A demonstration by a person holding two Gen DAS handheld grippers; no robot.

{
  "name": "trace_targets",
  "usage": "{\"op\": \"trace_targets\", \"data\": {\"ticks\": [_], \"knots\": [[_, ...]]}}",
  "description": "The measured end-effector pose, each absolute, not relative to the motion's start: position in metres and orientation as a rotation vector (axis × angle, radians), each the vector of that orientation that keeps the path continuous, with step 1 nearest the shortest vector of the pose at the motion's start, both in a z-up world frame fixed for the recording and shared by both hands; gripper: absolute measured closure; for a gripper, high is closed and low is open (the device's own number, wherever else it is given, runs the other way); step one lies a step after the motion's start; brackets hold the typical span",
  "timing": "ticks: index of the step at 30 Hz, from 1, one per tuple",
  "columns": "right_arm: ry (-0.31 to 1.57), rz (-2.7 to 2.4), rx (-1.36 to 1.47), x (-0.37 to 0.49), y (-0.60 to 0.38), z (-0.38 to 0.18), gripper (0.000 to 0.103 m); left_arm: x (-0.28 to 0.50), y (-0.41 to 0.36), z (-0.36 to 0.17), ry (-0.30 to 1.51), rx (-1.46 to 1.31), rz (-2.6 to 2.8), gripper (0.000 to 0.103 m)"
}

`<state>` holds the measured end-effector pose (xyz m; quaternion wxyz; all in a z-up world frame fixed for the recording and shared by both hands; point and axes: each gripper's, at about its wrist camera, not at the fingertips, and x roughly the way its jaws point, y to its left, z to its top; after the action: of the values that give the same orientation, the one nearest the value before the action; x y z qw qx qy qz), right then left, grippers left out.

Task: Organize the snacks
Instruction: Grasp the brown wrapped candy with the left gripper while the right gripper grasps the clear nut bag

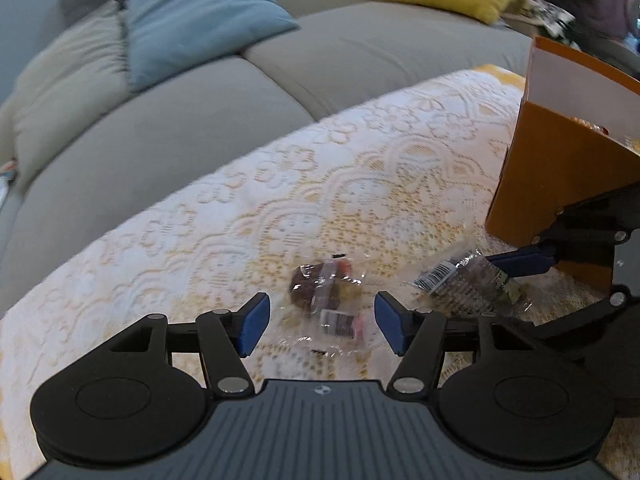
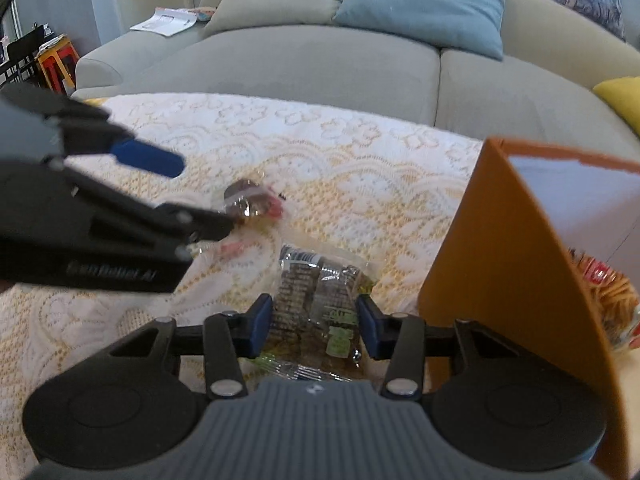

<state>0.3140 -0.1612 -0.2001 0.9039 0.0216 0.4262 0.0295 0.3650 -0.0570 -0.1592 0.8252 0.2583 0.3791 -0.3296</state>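
Observation:
A clear-wrapped brown pastry (image 1: 320, 288) lies on the lace tablecloth (image 1: 240, 216), just beyond and between the fingers of my open left gripper (image 1: 322, 322). It also shows in the right wrist view (image 2: 248, 202). A clear pack of dark crackers (image 2: 316, 304) lies on the cloth between the fingers of my open right gripper (image 2: 316, 330); I cannot tell whether the pads touch it. In the left wrist view the pack (image 1: 464, 284) lies to the right, with the right gripper (image 1: 524, 262) over it. An orange box (image 2: 520, 264) stands at the right with snacks inside.
A grey sofa (image 2: 320, 68) with blue (image 2: 424, 4), grey and yellow cushions runs behind the table. Papers (image 2: 168, 20) lie on its left arm. The left gripper (image 2: 148, 160) crosses the left side of the right wrist view.

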Motion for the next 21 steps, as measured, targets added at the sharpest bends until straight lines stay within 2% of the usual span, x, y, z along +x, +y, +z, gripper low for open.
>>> {"op": "trace_targets", "data": {"ticks": [13, 15, 19, 21], "knots": [[0.909, 0.074, 0.052, 0.317, -0.159, -0.202, 0.056, 0.391, -0.070, -0.183, 0.870, 0.534, -0.692, 0.032], [0.909, 0.075, 0.054, 0.317, -0.159, -0.202, 0.056, 0.393, -0.070, -0.182, 0.883, 0.498, -0.683, 0.044], [0.902, 0.078, 0.052, 0.316, -0.159, -0.203, 0.056, 0.392, -0.071, -0.181, 0.897, 0.466, -0.635, 0.050], [0.898, 0.081, 0.048, 0.316, -0.159, -0.203, 0.056, 0.389, -0.070, -0.179, 0.897, 0.456, -0.603, 0.058]]}}
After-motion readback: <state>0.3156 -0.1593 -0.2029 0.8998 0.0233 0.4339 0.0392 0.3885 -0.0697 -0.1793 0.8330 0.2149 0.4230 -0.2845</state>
